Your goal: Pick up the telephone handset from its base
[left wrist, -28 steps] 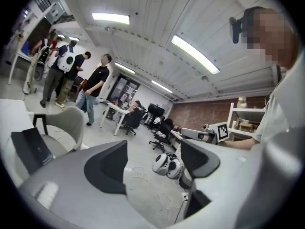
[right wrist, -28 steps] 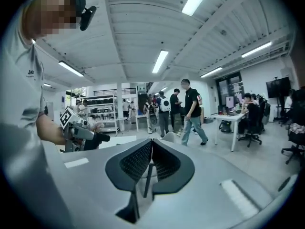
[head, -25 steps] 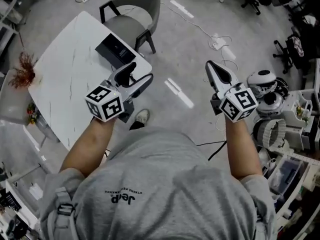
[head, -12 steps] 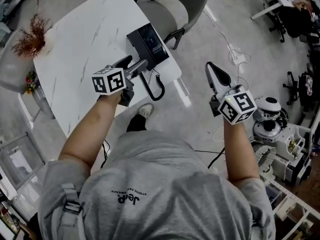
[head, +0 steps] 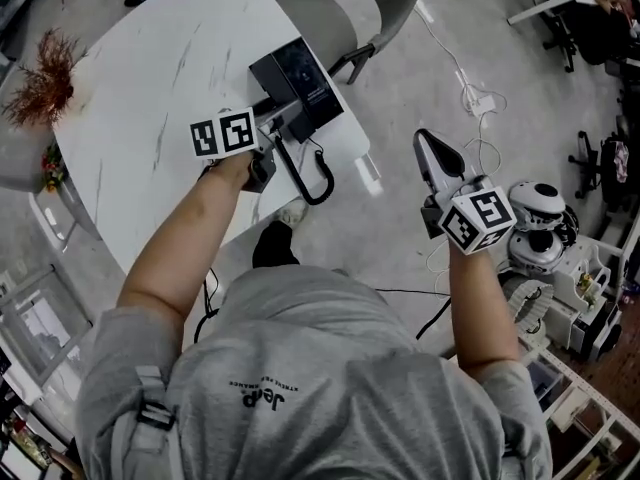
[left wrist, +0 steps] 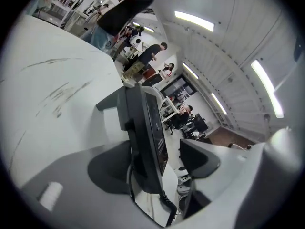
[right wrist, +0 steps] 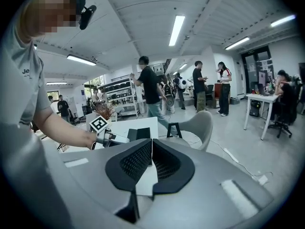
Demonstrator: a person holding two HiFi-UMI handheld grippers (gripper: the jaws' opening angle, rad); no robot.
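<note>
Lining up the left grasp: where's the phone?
Head view: the phone sits at the table's right edge beside the chair, its near end between the left gripper's open jaws, cord hanging off the edge.

Hard plastic on a smooth, stone-look top

Upper left, the table (head: pixel 150 98) is smooth white with faint grey veins. The telephone base (head: pixel 300 83) is black plastic, its handset (left wrist: pixel 145 137) glossy. The left gripper (left wrist: pixel 155 151) and right gripper (right wrist: pixel 151 149) look matt grey plastic, with dark dimpled pads (right wrist: pixel 136 163). The person's shirt (head: pixel 330 378) is grey cloth.
</note>
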